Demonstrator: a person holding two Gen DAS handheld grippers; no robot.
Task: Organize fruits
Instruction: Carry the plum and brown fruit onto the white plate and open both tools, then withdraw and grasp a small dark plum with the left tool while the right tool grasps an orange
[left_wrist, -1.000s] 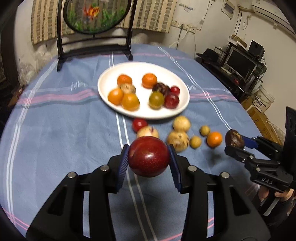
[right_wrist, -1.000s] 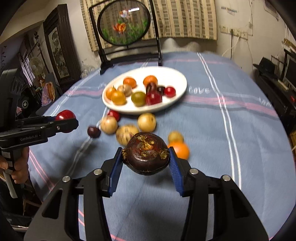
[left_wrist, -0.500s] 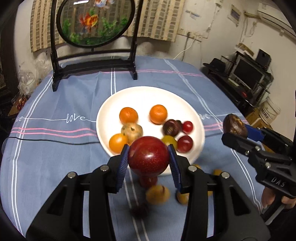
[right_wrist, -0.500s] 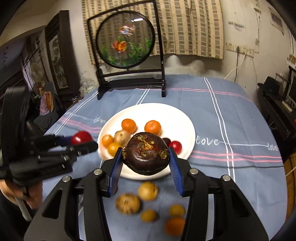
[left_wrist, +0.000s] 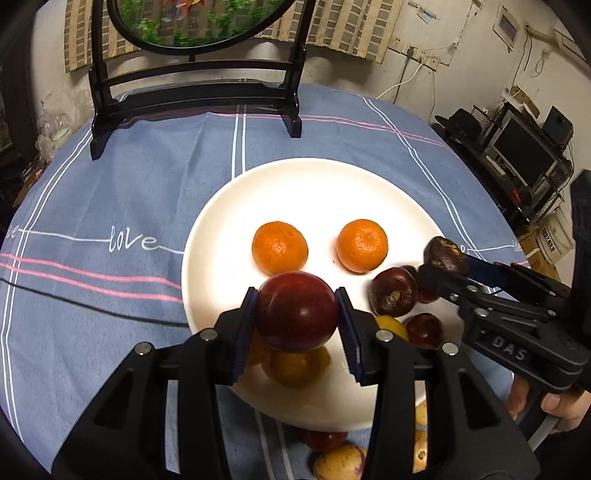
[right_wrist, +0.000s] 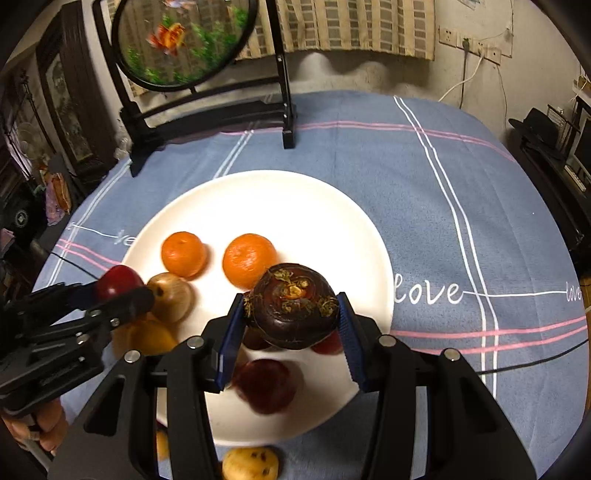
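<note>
Left wrist view: left gripper (left_wrist: 297, 320) clamped on red plum (left_wrist: 297, 312), above near part of white plate (left_wrist: 314, 192) with two oranges (left_wrist: 279, 247).

Right wrist view: right gripper (right_wrist: 291, 319) clamped on dark purple fruit (right_wrist: 293, 306), over same plate's fruit pile.

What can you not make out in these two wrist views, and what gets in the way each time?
- Left wrist view: fruit under the red fruit is largely hidden by the left gripper.
- Right wrist view: fruit beneath the dark fruit is blurred and covered by the right gripper.
- Both views: fruit beyond the white plate is cut off at the bottom edge.
</note>
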